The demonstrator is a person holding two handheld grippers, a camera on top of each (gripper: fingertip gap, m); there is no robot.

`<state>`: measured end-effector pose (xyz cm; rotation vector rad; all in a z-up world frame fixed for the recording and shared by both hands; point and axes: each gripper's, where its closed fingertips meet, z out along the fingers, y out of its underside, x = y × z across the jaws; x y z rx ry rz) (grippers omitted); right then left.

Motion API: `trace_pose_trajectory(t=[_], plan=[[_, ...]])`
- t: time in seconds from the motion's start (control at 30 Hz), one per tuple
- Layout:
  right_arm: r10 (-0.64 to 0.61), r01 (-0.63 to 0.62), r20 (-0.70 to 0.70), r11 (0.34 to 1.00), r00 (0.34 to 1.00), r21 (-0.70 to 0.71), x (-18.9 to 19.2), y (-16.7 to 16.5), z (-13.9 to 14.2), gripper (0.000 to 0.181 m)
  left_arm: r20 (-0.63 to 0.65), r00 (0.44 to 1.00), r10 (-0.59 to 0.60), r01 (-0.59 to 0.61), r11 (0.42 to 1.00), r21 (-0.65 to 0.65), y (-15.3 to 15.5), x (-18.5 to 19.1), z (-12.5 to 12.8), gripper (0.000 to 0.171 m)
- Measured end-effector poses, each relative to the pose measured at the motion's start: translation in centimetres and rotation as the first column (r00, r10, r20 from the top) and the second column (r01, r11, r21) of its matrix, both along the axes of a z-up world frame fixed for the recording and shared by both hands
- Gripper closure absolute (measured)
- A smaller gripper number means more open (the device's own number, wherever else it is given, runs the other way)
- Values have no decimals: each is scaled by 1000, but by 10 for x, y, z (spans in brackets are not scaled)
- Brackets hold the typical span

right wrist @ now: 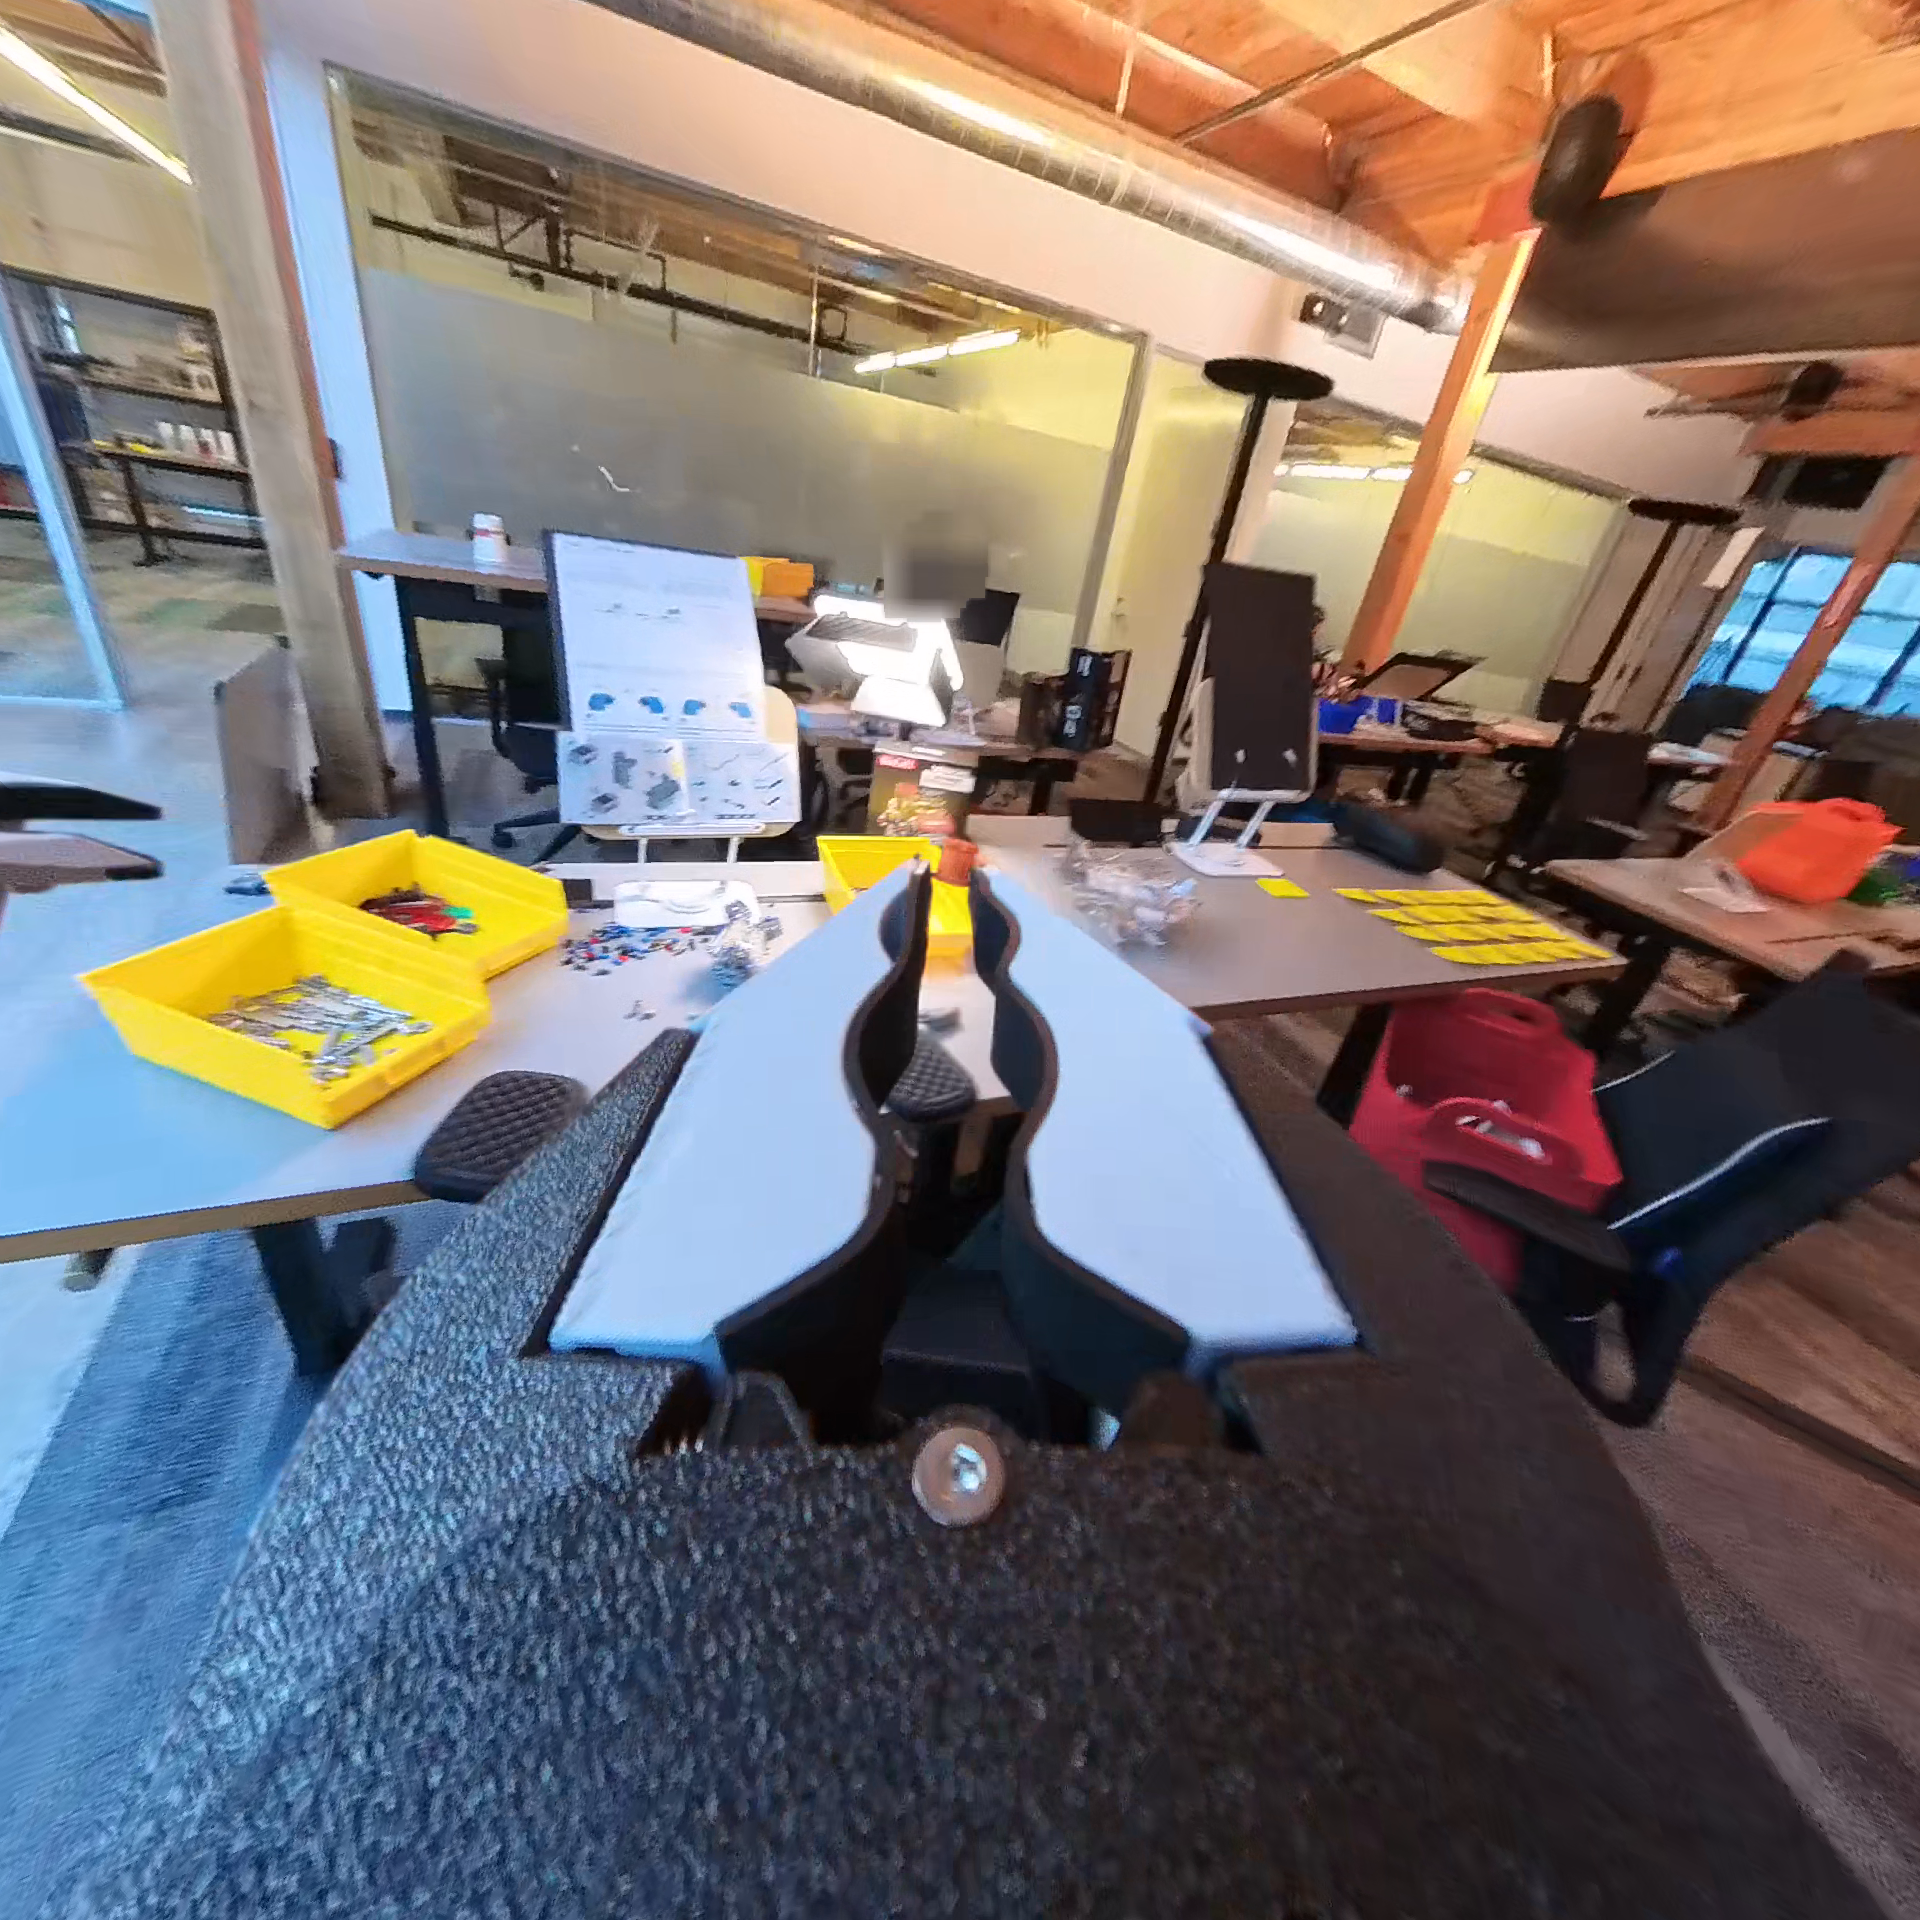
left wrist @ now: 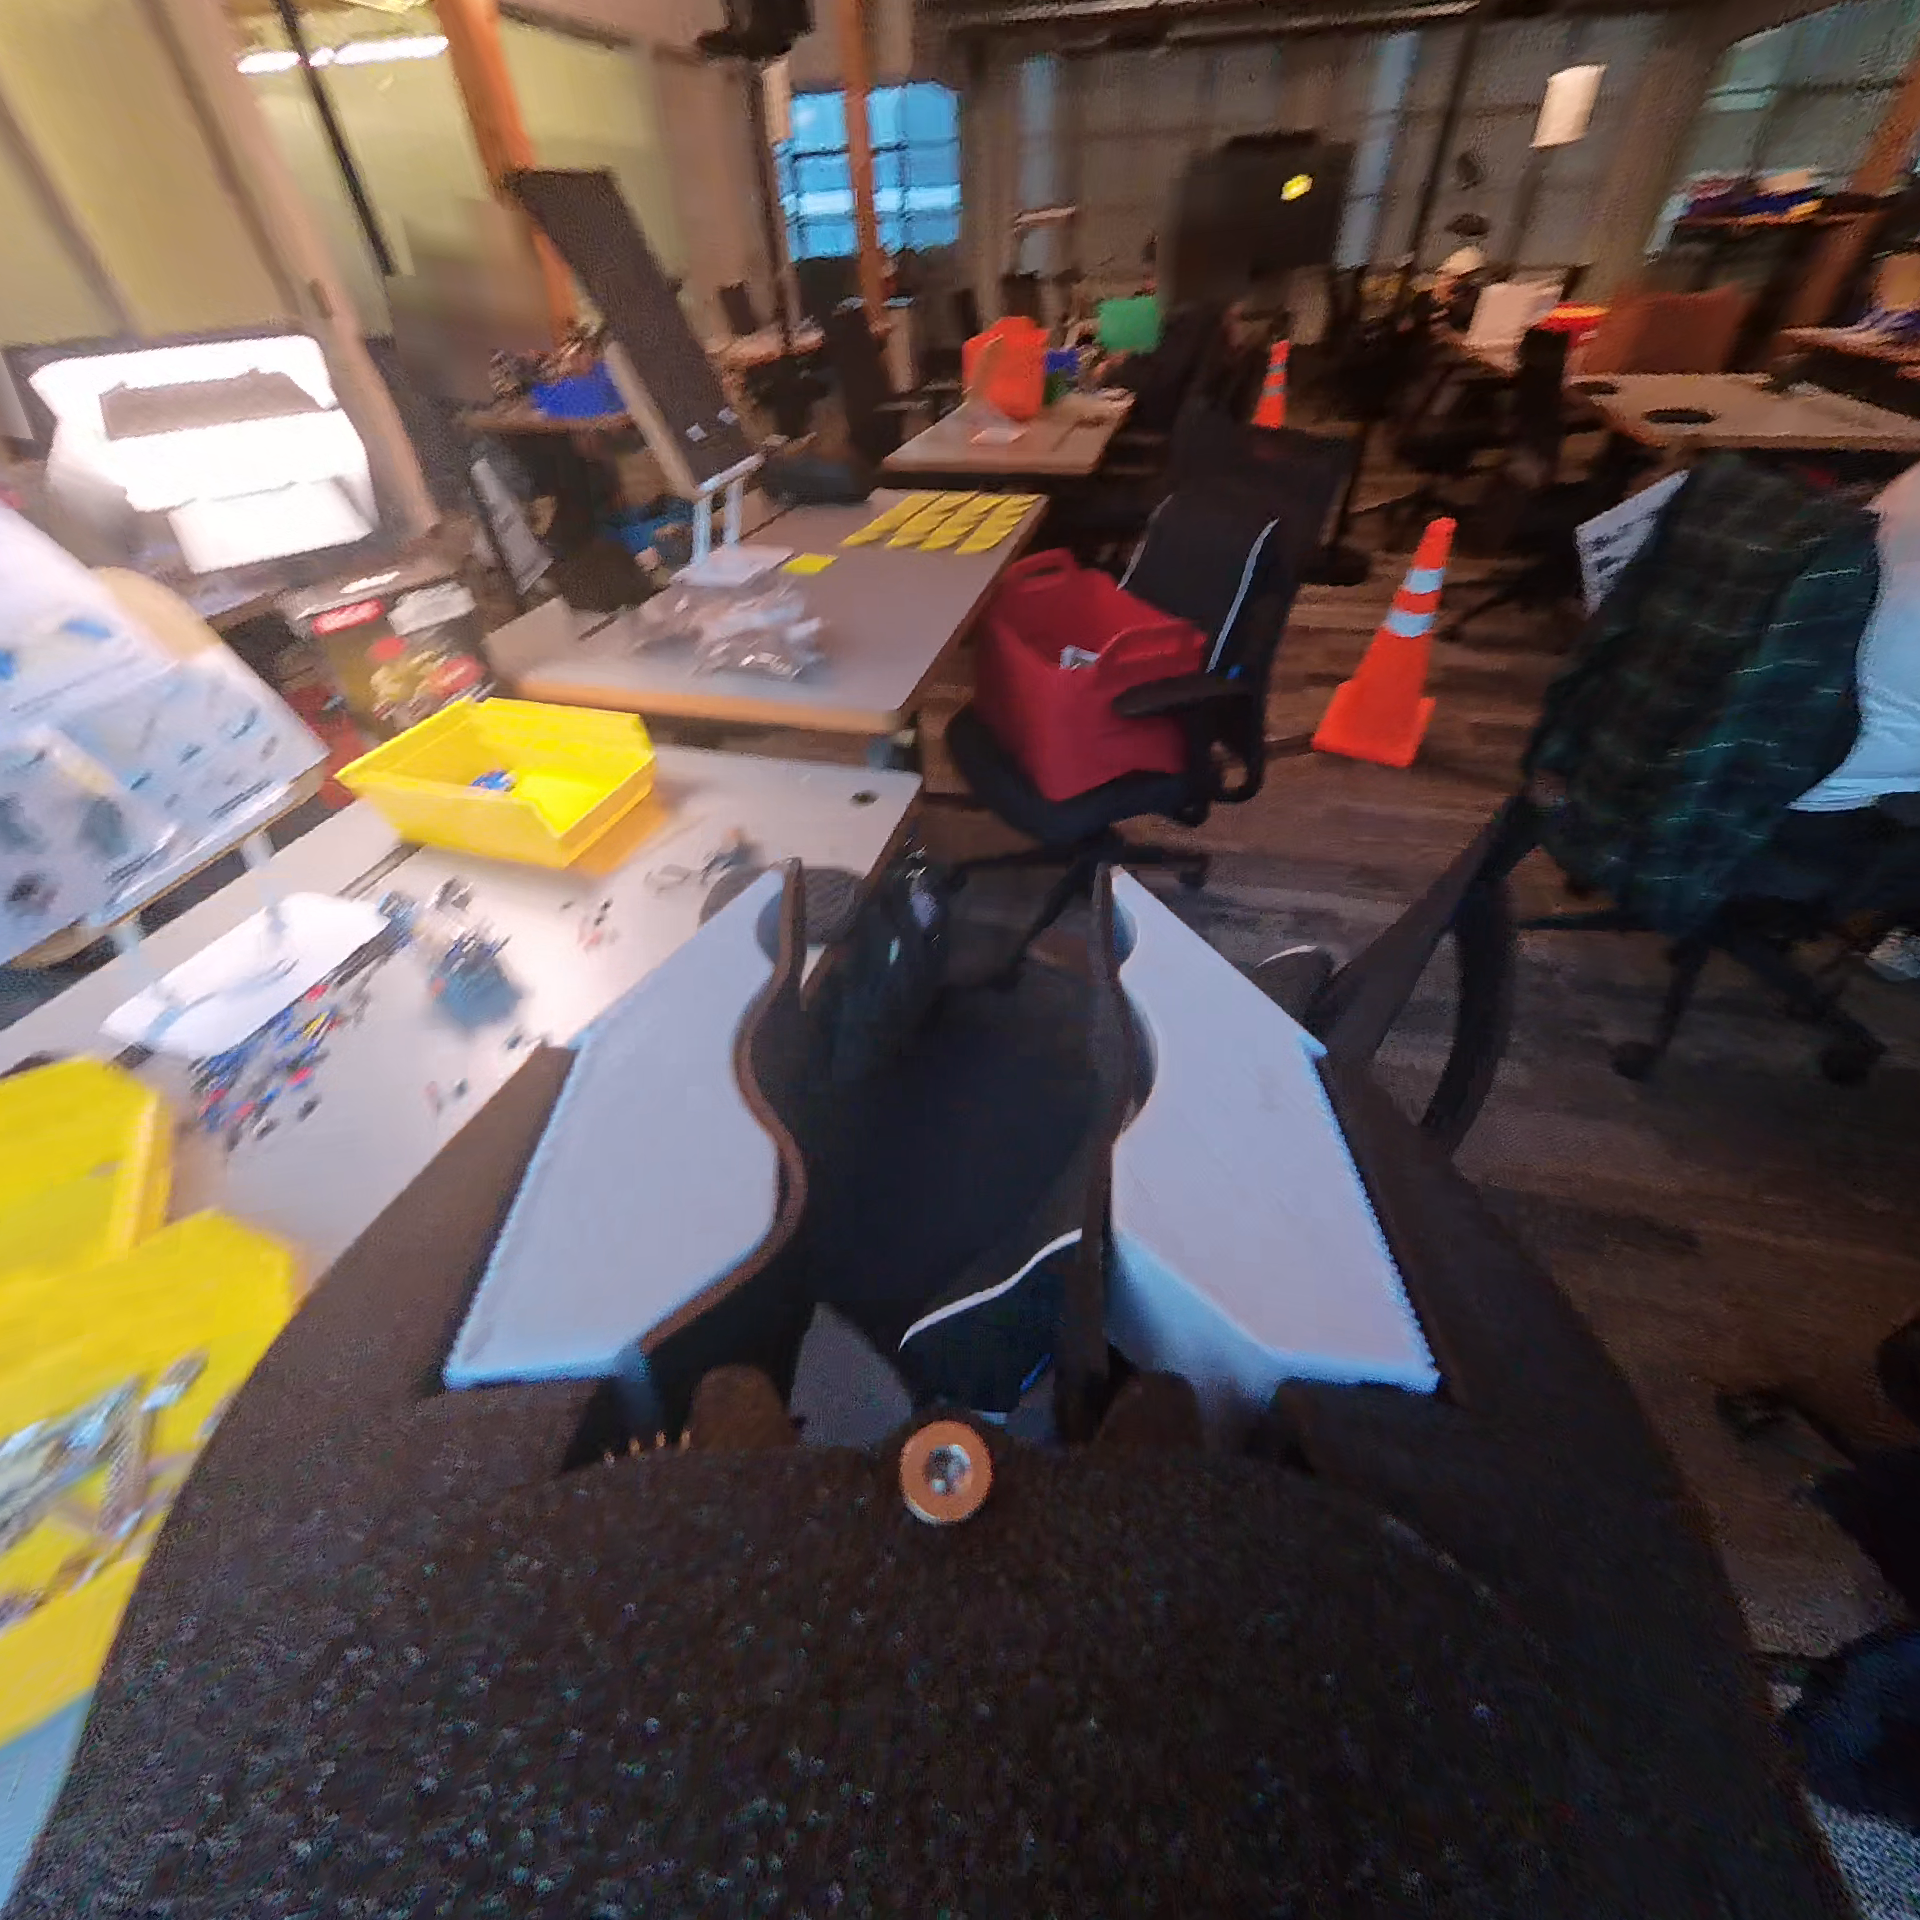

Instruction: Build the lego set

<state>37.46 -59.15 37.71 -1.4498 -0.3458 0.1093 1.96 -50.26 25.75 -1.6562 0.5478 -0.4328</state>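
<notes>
The left gripper (left wrist: 945, 883) hung in the air off the table's (left wrist: 488, 1049) edge, its fingers spread wide, holding and touching nothing; past the gap stood a black chair (left wrist: 1195, 665) carrying a red bin (left wrist: 1070, 686). To its left lay scattered small parts (left wrist: 312, 1039) and a yellow tray (left wrist: 499, 769), well apart from the tips.

The right gripper (right wrist: 948, 878) hovered short of the table (right wrist: 104, 1122), its fingers nearly together with a thin gap, empty. Two yellow trays (right wrist: 291, 997) sat to its left, near the scattered small parts (right wrist: 634, 951).
</notes>
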Motion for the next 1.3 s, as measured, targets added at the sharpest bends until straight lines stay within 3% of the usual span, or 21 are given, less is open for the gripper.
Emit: trace_pose_trajectory(t=[0.1,0.27,0.43,0.6,0.73,0.87,1.07,1.3], plan=[[51,-52,-35,997,998,-48,-40,19,-23,175,-11,999,46,-46,998,-31,-3,-43,-8,119],[170,-178,-78,978,982,-111,-126,80,-51,175,11,995,96,-96,995,-23,21,-92,-17,118],[158,-166,-75,980,985,-110,-186,172,-55,175,-9,990,138,-138,990,17,69,-165,-24,116],[146,-155,-82,982,986,-112,-241,253,-52,175,-3,985,175,-175,984,44,122,-251,-3,114],[159,-167,-67,977,985,-136,-277,286,-55,175,-9,979,205,-205,978,49,153,-294,4,114],[147,-157,-73,974,987,-163,-287,300,-57,175,39,968,247,-249,967,57,170,-318,5,114],[215,-250,-237,960,947,-125,-326,333,-33,175,55,936,349,-351,935,40,156,-377,-6,112],[378,-392,-170,918,910,-55,-408,377,9,176,124,799,589,-579,808,-108,121,-504,-58,112]])
